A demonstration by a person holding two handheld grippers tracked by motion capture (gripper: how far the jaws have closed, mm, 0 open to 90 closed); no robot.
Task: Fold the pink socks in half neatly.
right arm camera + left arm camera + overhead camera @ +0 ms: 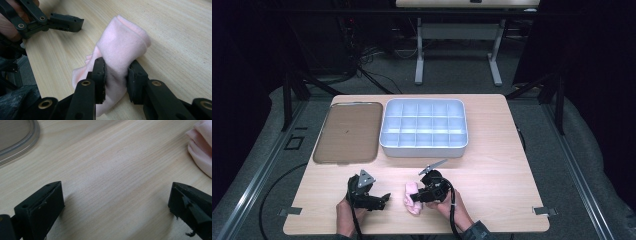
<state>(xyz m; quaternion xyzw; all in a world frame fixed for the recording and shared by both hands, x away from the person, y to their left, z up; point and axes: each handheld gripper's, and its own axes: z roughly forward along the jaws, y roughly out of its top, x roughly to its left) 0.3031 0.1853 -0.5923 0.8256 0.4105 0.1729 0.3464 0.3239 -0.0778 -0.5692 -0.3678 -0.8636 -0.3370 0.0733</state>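
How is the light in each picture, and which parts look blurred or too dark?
High view: table evenly lit, surroundings nearly black, slightly soft. Left gripper view: open left gripper casts soft shadows; pink cloth bright. Right gripper view: right gripper pinches the cloth; near parts blurred.

1 pink cloth (pixel 414 198), 1 compartment box (pixel 424 128), 1 lid (pixel 346 132), 2 grippers.

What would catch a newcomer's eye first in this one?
The pink cloth at the table's near edge, pinched by the right gripper. Beside it the left gripper hangs wide open over bare wood. Farther back sit a pale compartment tray and a brown lid.
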